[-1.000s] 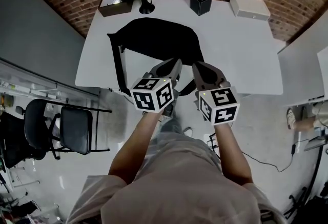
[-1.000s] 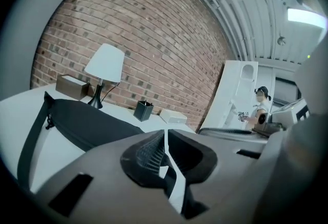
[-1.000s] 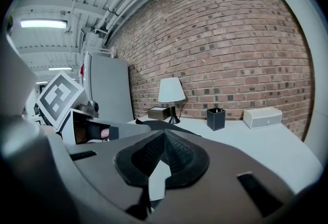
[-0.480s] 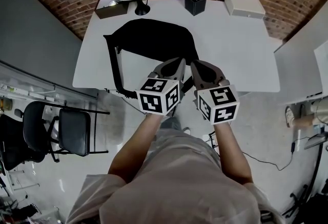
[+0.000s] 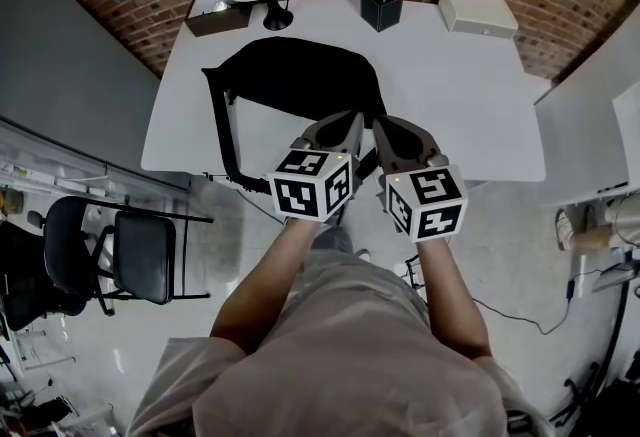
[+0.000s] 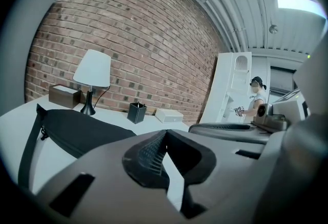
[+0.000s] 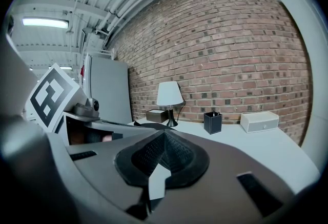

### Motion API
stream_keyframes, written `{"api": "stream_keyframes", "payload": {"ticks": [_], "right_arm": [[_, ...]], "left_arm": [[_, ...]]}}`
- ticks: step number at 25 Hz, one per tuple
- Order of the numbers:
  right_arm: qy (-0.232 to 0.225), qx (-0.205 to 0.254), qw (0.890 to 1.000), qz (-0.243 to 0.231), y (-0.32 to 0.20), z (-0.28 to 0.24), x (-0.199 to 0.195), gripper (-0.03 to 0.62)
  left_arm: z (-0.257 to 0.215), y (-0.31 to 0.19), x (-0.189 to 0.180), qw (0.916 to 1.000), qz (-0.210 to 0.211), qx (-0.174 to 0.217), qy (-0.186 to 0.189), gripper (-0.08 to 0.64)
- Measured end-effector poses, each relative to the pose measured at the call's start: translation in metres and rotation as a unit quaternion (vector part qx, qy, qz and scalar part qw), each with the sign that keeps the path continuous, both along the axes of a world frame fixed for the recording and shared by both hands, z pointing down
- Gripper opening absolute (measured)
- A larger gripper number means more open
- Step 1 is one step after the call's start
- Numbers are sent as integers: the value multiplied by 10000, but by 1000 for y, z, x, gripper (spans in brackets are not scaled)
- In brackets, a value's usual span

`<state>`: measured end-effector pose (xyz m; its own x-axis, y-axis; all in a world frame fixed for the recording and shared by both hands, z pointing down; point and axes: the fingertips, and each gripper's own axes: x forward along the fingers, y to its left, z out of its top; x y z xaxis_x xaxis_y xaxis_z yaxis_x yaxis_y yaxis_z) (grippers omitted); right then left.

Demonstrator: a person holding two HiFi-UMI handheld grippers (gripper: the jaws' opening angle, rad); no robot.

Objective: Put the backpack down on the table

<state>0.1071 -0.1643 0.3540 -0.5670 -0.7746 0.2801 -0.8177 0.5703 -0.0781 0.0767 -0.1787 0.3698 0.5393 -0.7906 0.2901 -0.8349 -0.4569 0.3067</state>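
Backpack (image 5: pixel 300 75): flat on table (image 5: pixel 470 95), long axis nine-to-three, eleven o'clock from left gripper (image 5: pixel 343 120), the nearer. Right gripper (image 5: pixel 388 125) alongside. Both jaws closed, empty.

grey moulded plastic left gripper (image 5: pixel 343 122), matching right gripper (image 5: pixel 388 128), each topped with white cube with black square markers (image 5: pixel 310 187), dark ribbed pads (image 7: pixel 177 152); beige short-sleeved shirt (image 5: pixel 330 355).

Head view: the left gripper (image 5: pixel 338 125) and right gripper (image 5: pixel 392 130) overlap the near edge of the backpack (image 5: pixel 295 75), so that edge is hidden and contact can't be read. From the right gripper view, just a sliver of backpack peeks past the left gripper. Ahead stands a black holder (image 7: pixel 212 122), contents too small to tell. Same goes for whatever the far person (image 6: pixel 254 100) holds.
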Motion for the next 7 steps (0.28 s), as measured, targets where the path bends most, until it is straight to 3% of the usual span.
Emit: {"api": "stream_keyframes", "payload": {"ticks": [7], "right_arm": [[-20,13,10000,48,-4,0,2,2]], "left_arm": [[5,-1,-2,10000,-29,-65,7,8]]}}
